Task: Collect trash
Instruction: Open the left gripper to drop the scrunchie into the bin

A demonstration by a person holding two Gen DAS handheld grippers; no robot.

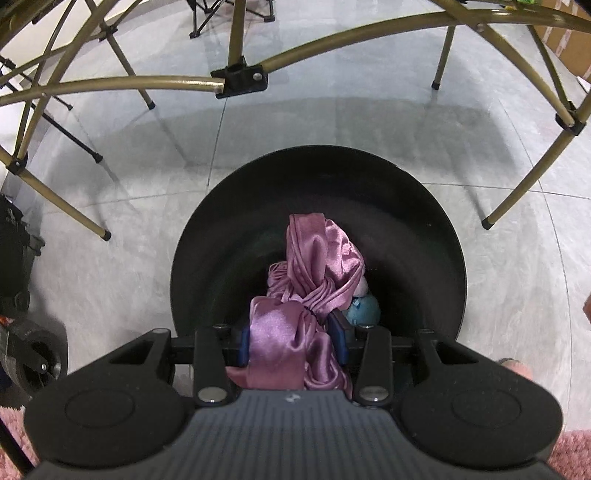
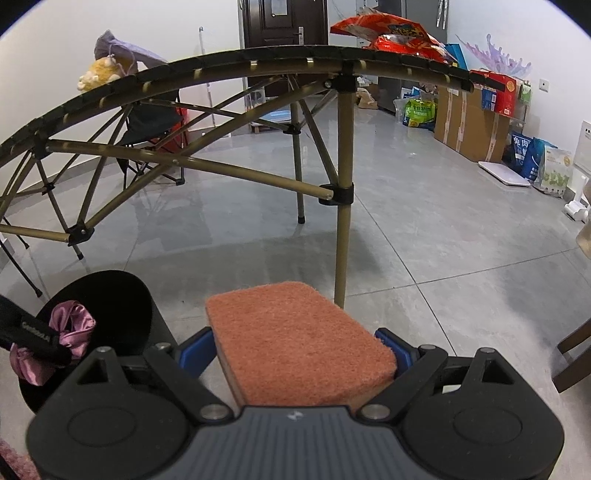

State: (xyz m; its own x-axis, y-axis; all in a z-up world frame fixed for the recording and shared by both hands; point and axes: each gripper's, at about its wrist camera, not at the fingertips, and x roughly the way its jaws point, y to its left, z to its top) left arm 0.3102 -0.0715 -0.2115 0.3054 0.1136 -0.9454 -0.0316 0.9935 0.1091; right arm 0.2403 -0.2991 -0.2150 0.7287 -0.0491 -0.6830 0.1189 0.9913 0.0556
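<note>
My left gripper (image 1: 291,341) is shut on a purple satin cloth (image 1: 317,262) and points down into a round black bin (image 1: 229,206) on the floor. The cloth hangs from the blue pads into the bin's mouth. A small blue ball-like item (image 1: 364,308) lies inside the bin beside the cloth. My right gripper (image 2: 295,352) is shut on an orange scouring sponge (image 2: 295,339), held wide between its blue pads above the floor. In the right wrist view the bin (image 2: 129,299) and the purple cloth (image 2: 72,321) sit at lower left, with the left gripper's black body across them.
A folding table (image 2: 343,177) with brass-coloured legs stands just beyond the bin. Red snack bags (image 2: 391,35) and a yellow plush toy (image 2: 99,74) lie on its top. Cardboard boxes (image 2: 465,125) and bags line the right wall. A pink rug (image 1: 570,454) lies underfoot.
</note>
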